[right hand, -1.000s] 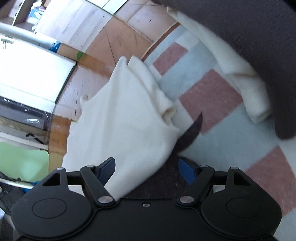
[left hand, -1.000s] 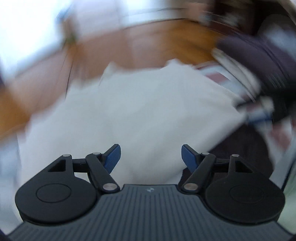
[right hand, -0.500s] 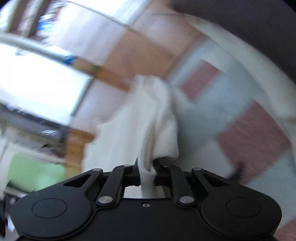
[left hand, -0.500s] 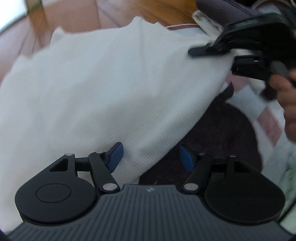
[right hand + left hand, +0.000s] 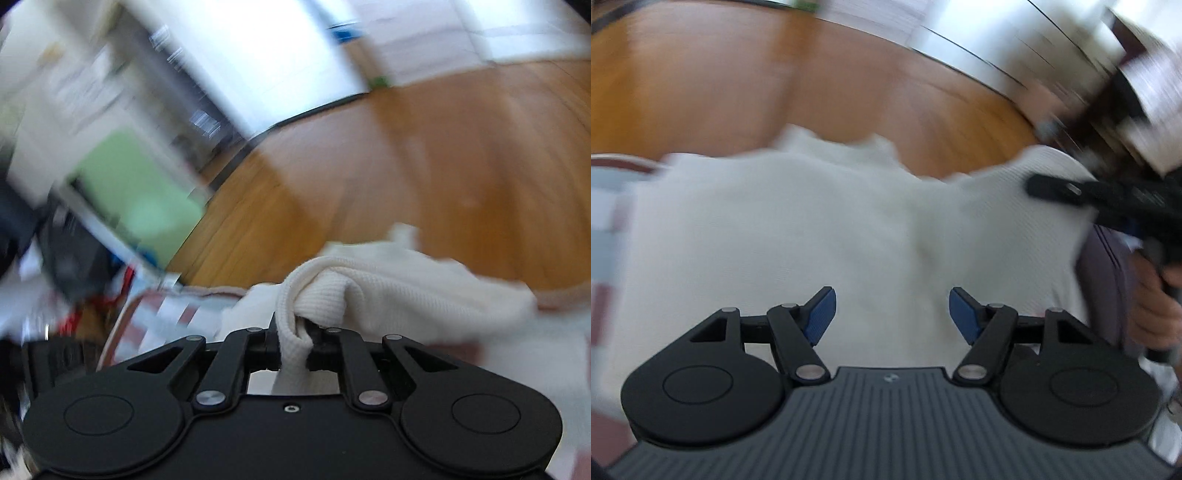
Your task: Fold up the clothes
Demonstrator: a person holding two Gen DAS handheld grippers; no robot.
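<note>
A white knit garment [image 5: 820, 236] spreads wide across the left wrist view, blurred by motion. My left gripper [image 5: 888, 312] hovers over it, open, its blue pads apart with nothing between them. In the same view my right gripper [image 5: 1060, 190] reaches in from the right edge, clamped on the garment's upper right corner, a hand behind it. In the right wrist view my right gripper [image 5: 293, 341] is shut on a bunched fold of the white garment [image 5: 388, 295], which trails off to the right.
A wooden floor [image 5: 775, 81] lies beyond the garment. A checked pink and grey mat [image 5: 155, 317] lies beneath it. A dark grey cloth [image 5: 1108, 277] sits at the right. A green panel [image 5: 136, 192] and cluttered furniture stand at the far left.
My right gripper shut on the white garment's edge and lifted it, swinging toward the floor side. The left gripper stayed open while moving over the garment.
</note>
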